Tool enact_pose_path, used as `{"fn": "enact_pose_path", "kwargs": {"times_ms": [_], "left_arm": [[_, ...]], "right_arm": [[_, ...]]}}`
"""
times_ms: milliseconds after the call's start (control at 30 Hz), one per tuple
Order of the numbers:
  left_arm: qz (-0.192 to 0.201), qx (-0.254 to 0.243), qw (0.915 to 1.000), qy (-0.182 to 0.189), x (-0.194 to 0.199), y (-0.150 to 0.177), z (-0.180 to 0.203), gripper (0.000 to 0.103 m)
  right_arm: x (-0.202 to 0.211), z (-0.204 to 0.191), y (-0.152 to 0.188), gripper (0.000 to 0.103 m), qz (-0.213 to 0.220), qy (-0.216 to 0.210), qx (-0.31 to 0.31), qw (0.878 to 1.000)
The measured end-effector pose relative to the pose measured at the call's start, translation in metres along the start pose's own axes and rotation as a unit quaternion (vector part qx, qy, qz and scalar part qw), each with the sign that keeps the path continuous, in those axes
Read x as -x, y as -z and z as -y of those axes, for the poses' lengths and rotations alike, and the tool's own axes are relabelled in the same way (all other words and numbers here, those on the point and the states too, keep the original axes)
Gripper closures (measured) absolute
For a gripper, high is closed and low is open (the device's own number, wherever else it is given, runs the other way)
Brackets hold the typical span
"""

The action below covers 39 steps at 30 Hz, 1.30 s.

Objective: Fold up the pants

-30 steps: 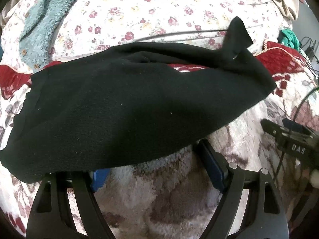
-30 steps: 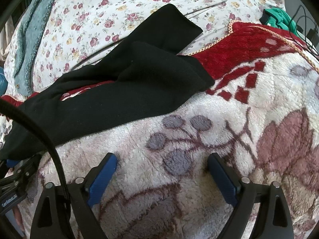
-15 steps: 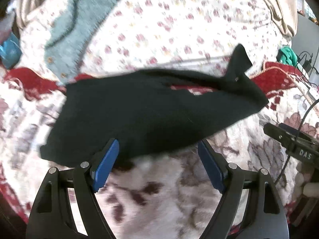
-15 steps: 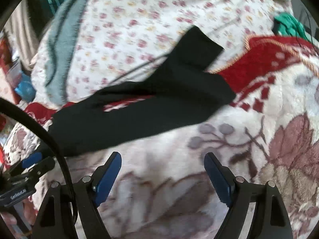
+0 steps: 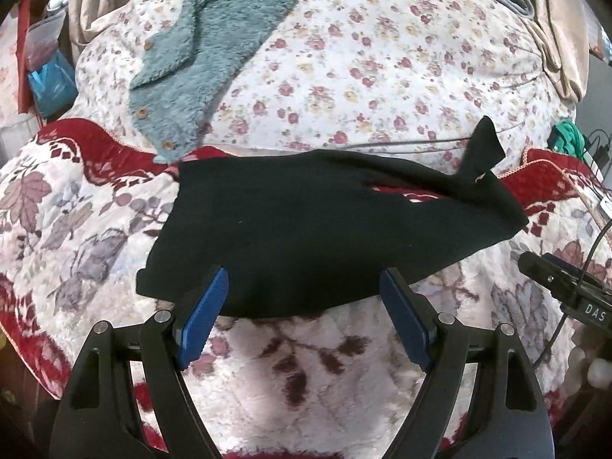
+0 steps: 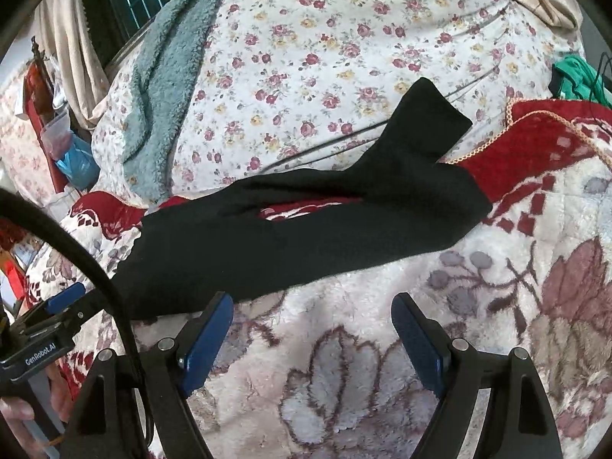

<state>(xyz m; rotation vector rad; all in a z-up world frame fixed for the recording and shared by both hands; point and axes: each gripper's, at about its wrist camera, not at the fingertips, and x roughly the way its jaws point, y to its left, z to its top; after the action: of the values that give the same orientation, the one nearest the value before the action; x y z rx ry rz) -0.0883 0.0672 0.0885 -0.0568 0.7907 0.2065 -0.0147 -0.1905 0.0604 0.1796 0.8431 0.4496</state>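
**Both jaws spread wide over black pants on the bed**

Jaws of the left gripper (image 5: 304, 315) stand wide apart and hold nothing; the near hem of the black pants (image 5: 325, 237) lies between the two blue pads (image 5: 202, 321), with the left pad overlapping the cloth's edge in view, though whether it touches cannot be told. Jaws of the right gripper (image 6: 311, 338) are equally wide and empty, spread above bare plush blanket (image 6: 382, 382), its left pad just beside the lower edge of the pants (image 6: 325, 229).

One pair of pants lies flat across the bed, stretched left to right. The waist end sits at the left, the legs run to the right, and a narrow gap between the two legs shows a strip of red blanket. The farther leg end kinks upward onto the floral sheet (image 5: 363, 57).

One plush blanket with red borders and a leaf pattern covers the near half of the bed. One floral sheet covers the far half. One teal fleece garment (image 5: 214, 46) with buttons lies on the sheet at upper left, its lower tip near the pants' waist corner. One green cloth (image 5: 570, 135) sits at the far right edge, beside some dark cables. Beige fabric (image 5: 558, 38) hangs at the upper right.

Each camera catches the other gripper at its frame edge: the right one at the left view's right side, the left one at the right view's lower left, with a thick black cable (image 6: 95, 267) arching over it.
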Motion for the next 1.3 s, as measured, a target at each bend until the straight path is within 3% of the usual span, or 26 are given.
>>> {"fn": "enact_pose_path", "kwargs": {"times_ms": [200,433,733,1000,1200,1233,1267,1300], "left_arm": [[-0.009,0.029,0.9995,0.009,-0.004,0.007,-0.018,0.021],[-0.040,0.100,0.9938,0.025,-0.017,0.022,-0.055,0.021],[-0.063,0.227,0.9702,0.058,-0.045,0.044,-0.096,0.021],[-0.045,0.205,0.9770,0.037,-0.066,0.028,-0.086,0.021],[-0.046,0.214,0.9751,0.038,-0.082,0.011,-0.090,0.021],[-0.043,0.224,0.9726,0.045,-0.084,0.009,-0.094,0.024],[-0.041,0.235,0.9698,0.052,-0.086,0.005,-0.096,0.037],[-0.044,0.239,0.9687,0.052,-0.089,0.002,-0.097,0.043]], "right_arm": [[-0.006,0.000,0.002,0.019,-0.007,-0.002,-0.002,1.000],[-0.024,0.017,0.007,0.019,-0.023,-0.014,-0.027,0.999],[-0.053,0.055,0.007,0.020,-0.041,-0.062,-0.100,0.992],[-0.078,0.062,-0.009,0.019,-0.047,-0.091,-0.108,0.989],[-0.096,0.071,-0.023,0.019,-0.043,-0.109,-0.127,0.985],[-0.100,0.074,-0.026,0.019,-0.042,-0.114,-0.136,0.983],[-0.102,0.076,-0.029,0.023,-0.041,-0.116,-0.144,0.982],[-0.106,0.078,-0.032,0.029,-0.041,-0.114,-0.149,0.981]]}}
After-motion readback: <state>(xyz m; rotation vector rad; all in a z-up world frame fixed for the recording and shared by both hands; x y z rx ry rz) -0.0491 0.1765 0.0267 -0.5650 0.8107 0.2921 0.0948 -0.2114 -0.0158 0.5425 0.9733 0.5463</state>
